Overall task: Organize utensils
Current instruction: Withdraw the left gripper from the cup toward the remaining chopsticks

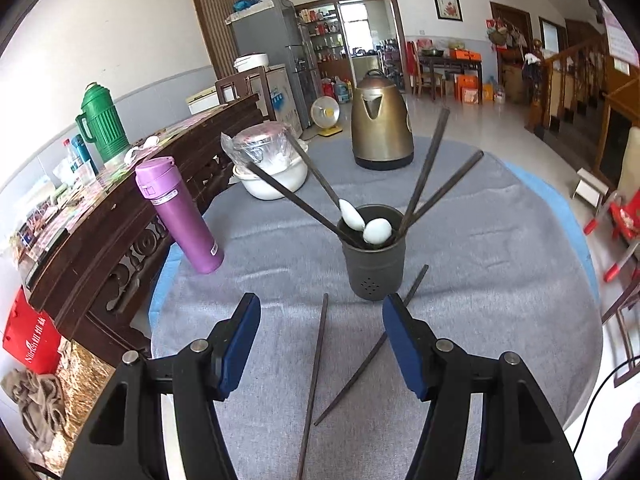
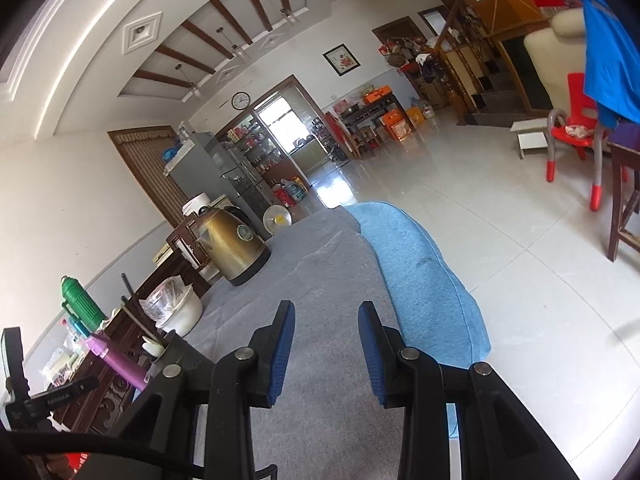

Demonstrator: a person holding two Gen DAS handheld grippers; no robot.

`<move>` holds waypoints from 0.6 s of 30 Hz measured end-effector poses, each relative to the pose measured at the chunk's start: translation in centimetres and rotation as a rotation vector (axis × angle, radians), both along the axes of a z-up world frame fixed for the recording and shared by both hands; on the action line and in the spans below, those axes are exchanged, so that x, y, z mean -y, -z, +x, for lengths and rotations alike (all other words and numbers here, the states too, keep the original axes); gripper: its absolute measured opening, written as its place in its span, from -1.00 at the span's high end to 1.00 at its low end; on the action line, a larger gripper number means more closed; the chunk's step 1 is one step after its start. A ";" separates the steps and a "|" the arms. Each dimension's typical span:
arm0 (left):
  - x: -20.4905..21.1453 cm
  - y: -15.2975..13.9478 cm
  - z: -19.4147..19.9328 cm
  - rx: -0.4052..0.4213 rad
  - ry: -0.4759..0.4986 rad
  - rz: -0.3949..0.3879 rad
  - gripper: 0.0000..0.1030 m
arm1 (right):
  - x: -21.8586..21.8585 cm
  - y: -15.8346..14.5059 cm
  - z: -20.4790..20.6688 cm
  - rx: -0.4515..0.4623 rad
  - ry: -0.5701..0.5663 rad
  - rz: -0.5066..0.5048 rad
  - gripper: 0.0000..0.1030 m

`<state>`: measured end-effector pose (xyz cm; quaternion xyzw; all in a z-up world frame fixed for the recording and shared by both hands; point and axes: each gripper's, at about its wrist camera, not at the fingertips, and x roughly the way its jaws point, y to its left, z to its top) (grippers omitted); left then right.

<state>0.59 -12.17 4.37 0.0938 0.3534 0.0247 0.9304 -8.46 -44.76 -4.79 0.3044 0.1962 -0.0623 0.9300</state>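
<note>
Right claw (image 2: 326,312) gapes empty above grey tablecloth (image 2: 320,264), kettle (image 2: 232,240) beyond.

Utensil holder (image 1: 376,256) mid-table on cloth (image 1: 500,264), chopsticks and two spoons (image 1: 366,222) inside. Two loose chopsticks (image 1: 314,380) lying in front. Kettle (image 1: 380,120) behind; bottle (image 1: 180,216) left; covered pot (image 1: 272,164) behind-left.

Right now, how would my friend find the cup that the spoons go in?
Look at the round table's grey cloth. In front of the gold kettle stands a dark grey holder. It alone has chopsticks and two white spoons sticking out.
</note>
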 end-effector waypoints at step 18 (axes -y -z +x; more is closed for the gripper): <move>-9.6 6.6 1.1 -0.140 -0.012 -0.160 -0.25 | -14.1 -0.6 5.0 -0.152 -0.335 -0.064 0.29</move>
